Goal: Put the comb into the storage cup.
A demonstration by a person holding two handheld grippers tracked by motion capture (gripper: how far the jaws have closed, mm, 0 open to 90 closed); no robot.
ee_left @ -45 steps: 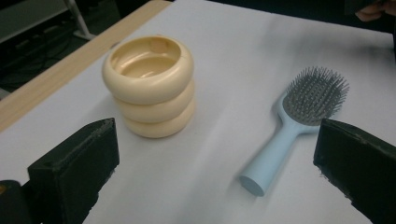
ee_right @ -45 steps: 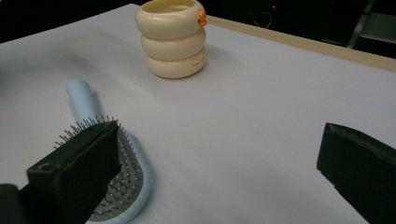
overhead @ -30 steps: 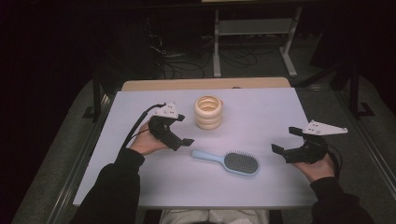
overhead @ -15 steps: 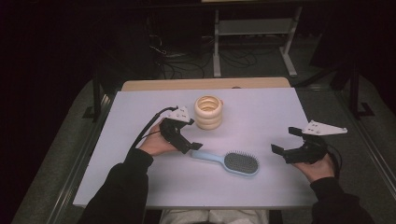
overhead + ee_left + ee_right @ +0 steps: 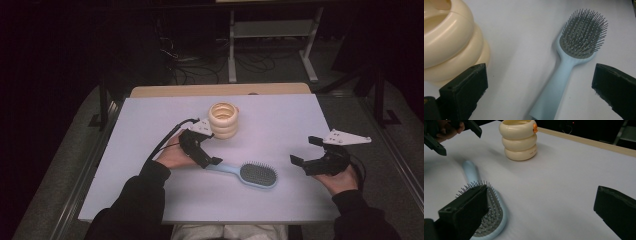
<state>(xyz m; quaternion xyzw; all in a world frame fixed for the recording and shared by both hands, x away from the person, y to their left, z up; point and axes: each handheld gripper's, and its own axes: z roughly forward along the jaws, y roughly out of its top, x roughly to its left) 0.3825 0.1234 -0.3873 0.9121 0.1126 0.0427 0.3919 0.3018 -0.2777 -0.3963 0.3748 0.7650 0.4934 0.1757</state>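
White tabletop, dark room beyond; pale blue plastic hairbrush lies bristles-up, centre, nearer the front edge.

Left gripper: jaws spread wide, straddling the brush handle tip, gripping nothing. Cream ribbed three-ring container just behind it. Right gripper: jaws apart, empty, near the brush head, close to the right edge. Bare surface toward the front and far right.

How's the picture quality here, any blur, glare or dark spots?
High view: table evenly lit, surroundings nearly black. Left gripper view: hairbrush bristles sharp, near jaws soft, mild sheen on the cream ring holder. Right gripper view: left gripper slightly blurred.
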